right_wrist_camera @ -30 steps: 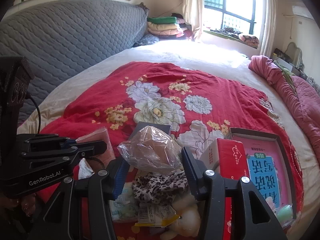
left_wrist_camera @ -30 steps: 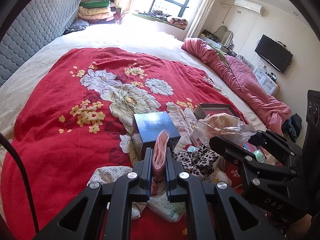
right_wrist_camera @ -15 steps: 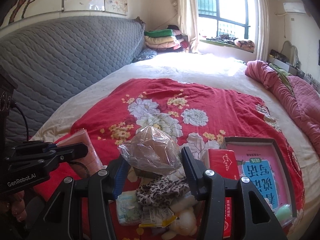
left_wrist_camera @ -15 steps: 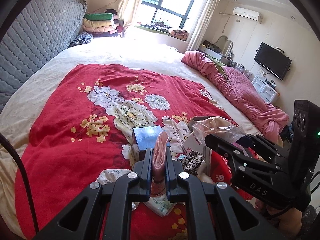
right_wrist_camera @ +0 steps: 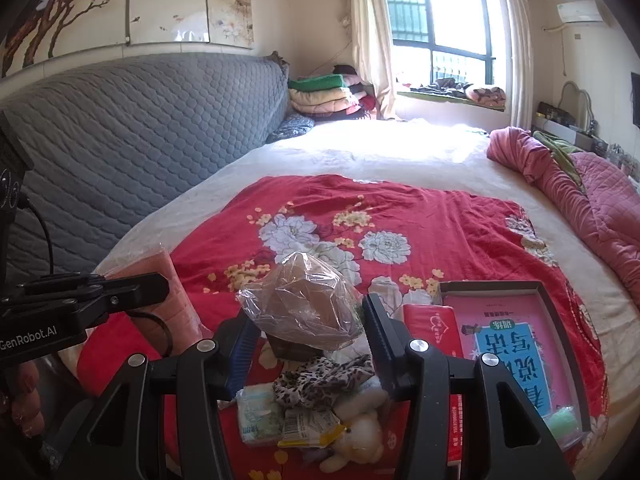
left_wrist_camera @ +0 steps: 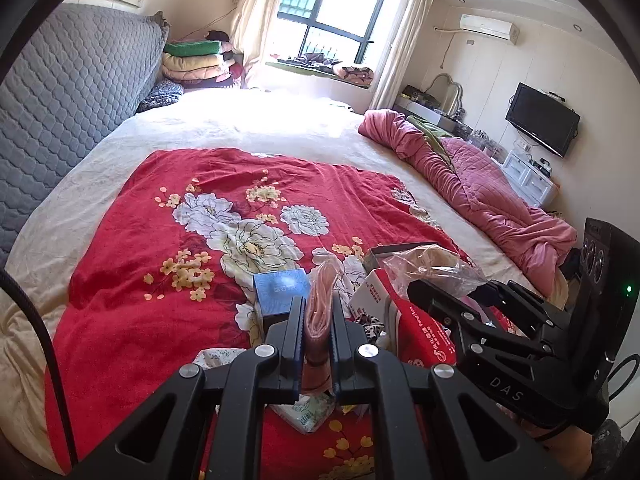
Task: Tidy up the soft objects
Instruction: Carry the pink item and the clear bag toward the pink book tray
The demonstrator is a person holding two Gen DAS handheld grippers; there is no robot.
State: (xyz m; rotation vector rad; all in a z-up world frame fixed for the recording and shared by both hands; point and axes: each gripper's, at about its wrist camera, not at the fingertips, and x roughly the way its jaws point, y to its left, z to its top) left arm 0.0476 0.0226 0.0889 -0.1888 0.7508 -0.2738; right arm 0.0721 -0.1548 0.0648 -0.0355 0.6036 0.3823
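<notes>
My left gripper [left_wrist_camera: 316,312] is shut on a folded pink cloth [left_wrist_camera: 319,300], held on edge above the red flowered blanket [left_wrist_camera: 160,248]. The same pink cloth [right_wrist_camera: 176,292] shows at the left in the right wrist view, clamped by the left gripper [right_wrist_camera: 152,286]. My right gripper [right_wrist_camera: 306,312] is shut on a clear plastic bag holding something brown [right_wrist_camera: 304,300], lifted over the pile. That bag [left_wrist_camera: 432,264] appears at the right in the left wrist view. Below lie a leopard-print cloth [right_wrist_camera: 320,376], tissue packs [right_wrist_camera: 256,412] and a small white plush toy [right_wrist_camera: 356,444].
A blue box [left_wrist_camera: 280,292] and a red tissue box [left_wrist_camera: 416,328] sit on the blanket. An open box with a pink book [right_wrist_camera: 516,344] lies at the right. A grey quilted headboard [right_wrist_camera: 140,144] is left, a pink quilt [right_wrist_camera: 580,216] right, folded bedding [right_wrist_camera: 320,96] far back.
Both grippers have risen with their loads; the pile and blanket sit lower and smaller in view. The grips are unchanged.
</notes>
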